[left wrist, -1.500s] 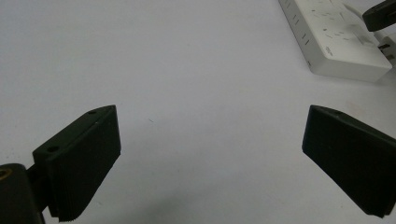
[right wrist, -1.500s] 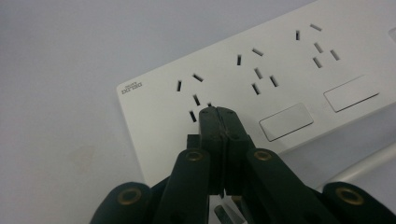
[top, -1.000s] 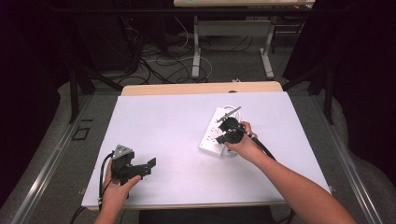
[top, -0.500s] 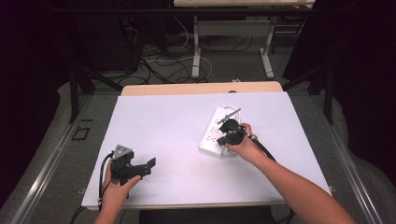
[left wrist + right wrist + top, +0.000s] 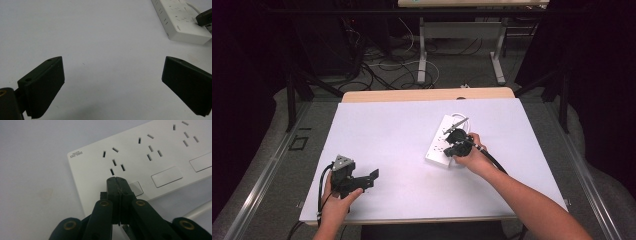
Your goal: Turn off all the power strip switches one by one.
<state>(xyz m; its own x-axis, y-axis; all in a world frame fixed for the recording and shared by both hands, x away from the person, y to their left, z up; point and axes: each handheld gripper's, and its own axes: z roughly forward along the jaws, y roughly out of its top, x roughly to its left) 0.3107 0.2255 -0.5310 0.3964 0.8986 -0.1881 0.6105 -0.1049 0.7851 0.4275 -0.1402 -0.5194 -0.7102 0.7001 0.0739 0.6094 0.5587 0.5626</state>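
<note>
The right gripper [image 5: 117, 180] has its jaws pressed together with nothing between them, the tips resting on, or perhaps just above, the end switch of the white power strip [image 5: 447, 141]. The strip lies right of centre on the white table [image 5: 402, 150]. The left gripper [image 5: 362, 179] sits well apart, jaws wide.

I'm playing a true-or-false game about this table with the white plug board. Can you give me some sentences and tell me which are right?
1. The right gripper is shut, its tips over a switch on the white power strip. True.
2. The left gripper holds a plug. False: its jaws are wide open over the bare table.
3. The power strip has several sockets. True.
4. The left gripper touches the power strip. False: it is well apart from it.
</note>
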